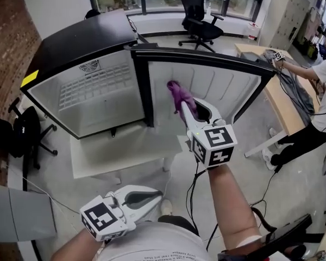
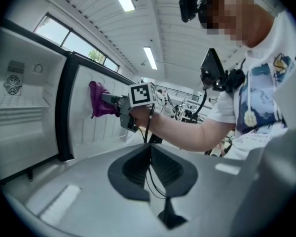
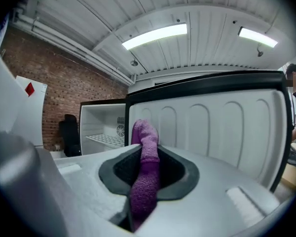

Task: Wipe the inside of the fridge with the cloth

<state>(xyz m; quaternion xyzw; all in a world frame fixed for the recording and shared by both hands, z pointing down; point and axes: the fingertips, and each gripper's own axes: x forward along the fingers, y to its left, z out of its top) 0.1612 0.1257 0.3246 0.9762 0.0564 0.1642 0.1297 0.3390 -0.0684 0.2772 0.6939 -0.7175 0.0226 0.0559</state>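
Observation:
A small black fridge (image 1: 87,86) stands open on a low white table, its white inside and wire shelf (image 1: 89,83) bare. Its door (image 1: 217,94) swings out to the right, white inner liner facing me. My right gripper (image 1: 186,105) is shut on a purple cloth (image 1: 180,93), held up in front of the door liner, near the hinge post. In the right gripper view the purple cloth (image 3: 144,174) is pinched between the jaws and sticks out past them. My left gripper (image 1: 152,200) hangs low by my body, shut and empty; its jaws meet in the left gripper view (image 2: 150,147).
A low white table (image 1: 125,154) carries the fridge. A black office chair (image 1: 198,15) stands behind, another dark chair (image 1: 27,135) at the left. A wooden desk (image 1: 282,99) with a person in white (image 1: 315,102) is at the right. Cables trail from my right gripper.

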